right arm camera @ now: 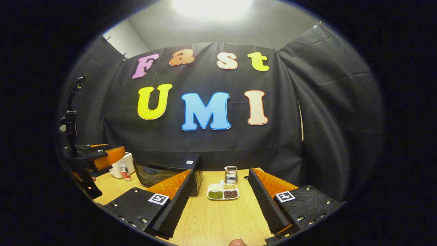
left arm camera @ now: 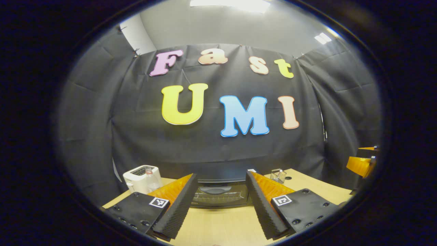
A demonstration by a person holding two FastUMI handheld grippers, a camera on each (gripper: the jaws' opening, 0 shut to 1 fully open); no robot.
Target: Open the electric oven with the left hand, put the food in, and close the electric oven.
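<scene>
Standing over a pale wooden table (right arm camera: 218,218) in a booth hung with black cloth (right arm camera: 324,112), grey wall and bright ceiling lights above it. At the far edge of the table sits the electric oven (left arm camera: 220,193), a dark box with its glass door closed; in the left gripper view it lies straight ahead, framed between the spread fingers of the left gripper (left arm camera: 221,206), which holds nothing. To the left of the oven stands a white toaster (left arm camera: 140,176) with a small clear bottle (left arm camera: 151,181) just in front of it. To the right of the oven is a little wire holder (left arm camera: 278,175).

In the right gripper view the right gripper (right arm camera: 221,205) is likewise spread wide and empty, hovering above the tabletop. Between its fingers, farther off, rests the food: a white divided tray (right arm camera: 223,192) with green, brown and pale portions in separate compartments, lying just right of the oven and near the wire holder behind it. The left gripper shows at the far left there, raised above the table near the toaster.
</scene>
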